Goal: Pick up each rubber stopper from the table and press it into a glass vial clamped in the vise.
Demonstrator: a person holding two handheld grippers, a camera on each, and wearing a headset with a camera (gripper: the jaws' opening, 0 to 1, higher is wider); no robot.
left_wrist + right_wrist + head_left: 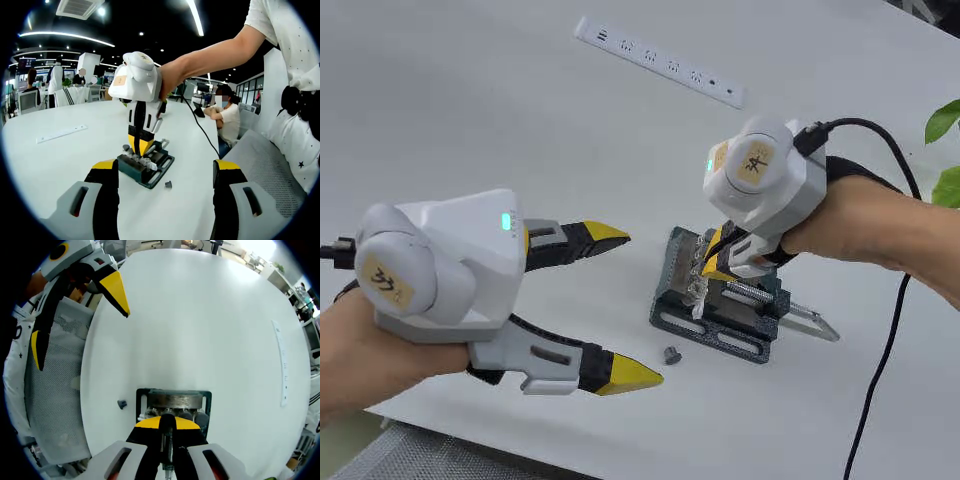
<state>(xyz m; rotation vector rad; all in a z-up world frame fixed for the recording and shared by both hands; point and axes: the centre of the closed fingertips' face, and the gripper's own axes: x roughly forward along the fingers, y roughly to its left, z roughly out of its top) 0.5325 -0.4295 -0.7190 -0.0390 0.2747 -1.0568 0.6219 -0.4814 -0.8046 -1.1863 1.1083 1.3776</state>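
Now the stopper [672, 354] lies at 5 o'clock of the left gripper [642, 308], jaws wide apart; the right gripper [712, 268], jaws together, is over the vise [720, 340].

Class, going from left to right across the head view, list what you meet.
The left hand-held gripper → rubber stopper → vise → black cable → plant leaves. The other gripper overlaps the vise, so it is left out.

Tabletop [470, 120] lay bare around stopper [672, 354], vise [715, 330] just beside, right hand-held gripper [712, 268] stood over vials [697, 288], power strip [658, 60] well apart.
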